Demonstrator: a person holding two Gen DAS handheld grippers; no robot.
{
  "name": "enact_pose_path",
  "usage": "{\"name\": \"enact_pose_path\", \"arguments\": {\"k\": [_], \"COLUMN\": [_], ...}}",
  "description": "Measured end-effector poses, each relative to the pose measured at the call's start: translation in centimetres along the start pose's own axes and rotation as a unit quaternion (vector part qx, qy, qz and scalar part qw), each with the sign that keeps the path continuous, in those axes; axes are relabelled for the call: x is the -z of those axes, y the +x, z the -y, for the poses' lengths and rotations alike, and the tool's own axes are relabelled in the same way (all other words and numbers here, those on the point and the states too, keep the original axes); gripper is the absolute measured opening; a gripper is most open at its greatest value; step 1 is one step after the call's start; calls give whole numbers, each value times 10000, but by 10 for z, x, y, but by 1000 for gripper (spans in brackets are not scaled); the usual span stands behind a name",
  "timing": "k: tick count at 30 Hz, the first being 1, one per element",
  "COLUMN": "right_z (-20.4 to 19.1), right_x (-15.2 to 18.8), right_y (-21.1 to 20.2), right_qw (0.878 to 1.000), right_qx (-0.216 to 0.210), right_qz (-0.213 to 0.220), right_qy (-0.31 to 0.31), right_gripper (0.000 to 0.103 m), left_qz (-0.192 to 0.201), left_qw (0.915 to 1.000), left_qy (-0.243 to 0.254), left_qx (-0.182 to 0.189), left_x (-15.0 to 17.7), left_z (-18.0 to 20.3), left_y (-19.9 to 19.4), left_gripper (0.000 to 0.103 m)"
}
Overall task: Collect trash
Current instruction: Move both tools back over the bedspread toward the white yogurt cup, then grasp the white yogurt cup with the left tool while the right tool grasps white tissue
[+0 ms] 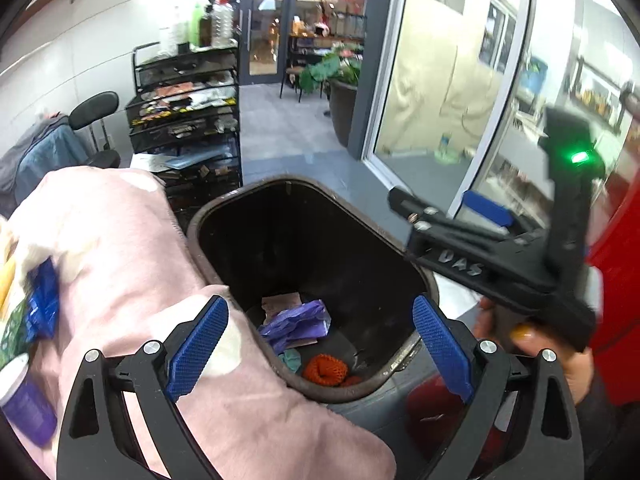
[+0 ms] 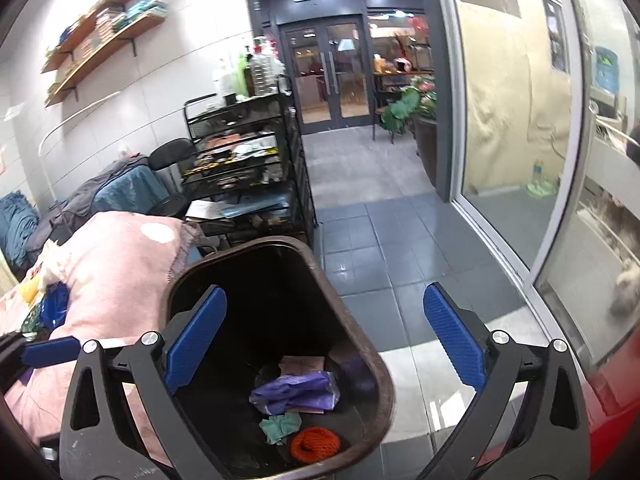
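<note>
A dark bin (image 1: 224, 208) with a brown rim stands on the floor below both grippers; it also shows in the right wrist view (image 2: 372, 364). Inside lie a purple wrapper (image 1: 294, 326) (image 2: 296, 394), an orange net (image 1: 324, 370) (image 2: 314, 444), a teal scrap (image 2: 280, 428) and a pinkish paper (image 2: 300, 364). My left gripper (image 1: 320, 346) is open and empty over the bin's near edge. My right gripper (image 2: 326, 344) is open and empty above the bin; its body (image 1: 500, 264) shows at the right in the left wrist view.
A pink blanket (image 1: 120, 264) left of the bin carries a blue wrapper (image 1: 42, 304), a purple pot (image 1: 24, 400) and other litter. A black mesh cart (image 2: 240, 168) stands behind. Grey tiled floor (image 2: 380, 240), glass wall on the right, red object (image 2: 616, 392) at right.
</note>
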State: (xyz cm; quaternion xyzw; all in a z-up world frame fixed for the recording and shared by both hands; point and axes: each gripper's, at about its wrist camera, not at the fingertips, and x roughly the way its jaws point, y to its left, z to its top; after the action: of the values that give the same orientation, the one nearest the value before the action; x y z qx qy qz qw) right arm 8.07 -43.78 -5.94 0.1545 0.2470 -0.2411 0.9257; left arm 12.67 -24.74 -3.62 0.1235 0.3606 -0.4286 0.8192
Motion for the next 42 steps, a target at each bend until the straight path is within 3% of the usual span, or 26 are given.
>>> {"name": "enact_pose_path", "arguments": {"k": [3, 9, 18, 25, 32, 36, 42], "right_z": [-12, -39, -105, -156, -193, -205, -211], "right_x": [1, 1, 8, 17, 24, 28, 30], "right_y": [1, 0, -12, -18, -26, -29, -25], "right_qw": [9998, 9969, 9847, 9682, 9537, 9487, 9467], "right_qx": [-212, -743, -1545, -2143, -2546, -2666, -2693], "right_qz": [-48, -229, -346, -500, -566, -623, -740], "right_qy": [-47, -130, -723, -1191, -1498, -1583, -1606], "right_gripper": [97, 97, 97, 97, 97, 97, 97], "left_qz": [234, 774, 802, 649, 124, -186, -716], "left_qw": [9996, 9932, 9830, 9713, 9521, 9508, 9565], "left_qy": [-148, -319, -650, -1323, -1769, -1762, -1436], "left_qx": [-113, -805, -1515, -1868, -2493, -2543, -2435], "left_x": [3, 22, 59, 91, 107, 106, 90], "left_z": [-7, -24, -64, -112, -167, -186, -199], "left_y": [-19, -57, -87, -111, -115, -106, -75], "left_gripper": [95, 98, 98, 98, 97, 97, 97]}}
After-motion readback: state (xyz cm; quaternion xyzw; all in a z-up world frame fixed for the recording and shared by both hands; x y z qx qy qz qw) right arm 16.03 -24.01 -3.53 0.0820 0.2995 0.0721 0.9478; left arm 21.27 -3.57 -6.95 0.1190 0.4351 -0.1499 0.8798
